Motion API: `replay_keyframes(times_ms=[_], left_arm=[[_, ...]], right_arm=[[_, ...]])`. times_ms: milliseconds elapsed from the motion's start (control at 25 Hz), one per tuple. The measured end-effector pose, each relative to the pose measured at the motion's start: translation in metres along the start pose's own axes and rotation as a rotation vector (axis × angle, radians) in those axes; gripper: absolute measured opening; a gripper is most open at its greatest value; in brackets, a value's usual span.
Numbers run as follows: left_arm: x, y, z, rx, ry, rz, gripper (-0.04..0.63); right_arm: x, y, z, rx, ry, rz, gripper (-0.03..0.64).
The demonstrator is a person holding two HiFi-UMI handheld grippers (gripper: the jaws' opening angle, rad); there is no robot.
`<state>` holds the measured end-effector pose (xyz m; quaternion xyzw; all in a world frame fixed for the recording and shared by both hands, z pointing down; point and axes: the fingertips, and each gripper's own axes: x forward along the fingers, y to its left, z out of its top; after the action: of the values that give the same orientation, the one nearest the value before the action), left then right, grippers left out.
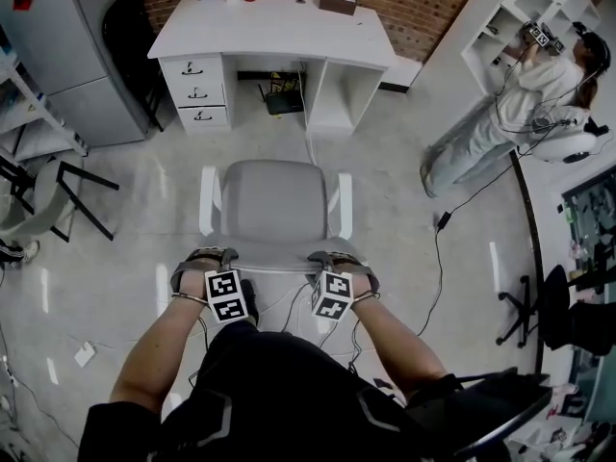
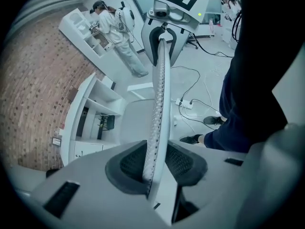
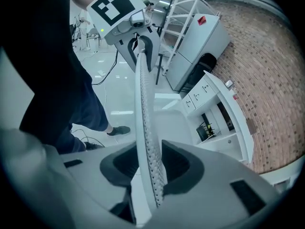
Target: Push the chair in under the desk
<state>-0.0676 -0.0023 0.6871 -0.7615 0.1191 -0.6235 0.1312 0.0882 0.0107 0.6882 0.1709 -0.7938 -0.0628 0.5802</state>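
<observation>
Pinching the top edge of the chair (image 1: pixel 274 205) with left gripper (image 2: pixel 157 168) and right gripper (image 3: pixel 151 168) fingers, spaced for a straight push. Well short of the counter (image 1: pixel 274 27).

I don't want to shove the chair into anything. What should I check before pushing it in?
1. Back held by left gripper: ok, jaws closed on its top edge.
2. Back held by right gripper: ok, same.
3. Chair lined up with desk opening: ok, roughly centred.
4. Floor between: not ok, a cable runs from the desk to the chair.
5. Under desk: cannot tell, a dark object sits at the rear.
6. Person at shelves: ok, off to the side.
</observation>
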Motion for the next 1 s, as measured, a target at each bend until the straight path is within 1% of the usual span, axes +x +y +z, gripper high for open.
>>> replay_keyframes(times_ms=[80, 160, 320, 400, 600, 800, 1000], left_arm=[[0.002, 0.005, -0.003, 0.008, -0.007, 0.028, 0.112], [0.005, 0.009, -0.007, 0.003, 0.000, 0.033, 0.113], [0.011, 0.020, -0.013, -0.018, 0.040, -0.031, 0.114], [0.013, 0.025, -0.016, -0.019, 0.046, -0.048, 0.114], [0.019, 0.041, -0.024, -0.009, 0.050, -0.040, 0.112], [0.026, 0.054, -0.030, 0.003, 0.065, -0.076, 0.104], [0.028, 0.061, -0.030, 0.010, 0.052, -0.077, 0.100]], right_arm=[[0.004, -0.002, 0.004, -0.024, 0.007, -0.003, 0.117], [0.008, -0.005, 0.006, -0.034, 0.011, -0.006, 0.112], [0.015, -0.015, 0.010, -0.031, 0.008, -0.002, 0.107], [0.018, -0.019, 0.011, -0.037, 0.009, 0.001, 0.100], [0.029, -0.031, 0.018, -0.023, 0.007, 0.030, 0.089], [0.038, -0.044, 0.024, -0.012, -0.008, 0.056, 0.081], [0.043, -0.053, 0.024, -0.011, 0.008, 0.082, 0.081]])
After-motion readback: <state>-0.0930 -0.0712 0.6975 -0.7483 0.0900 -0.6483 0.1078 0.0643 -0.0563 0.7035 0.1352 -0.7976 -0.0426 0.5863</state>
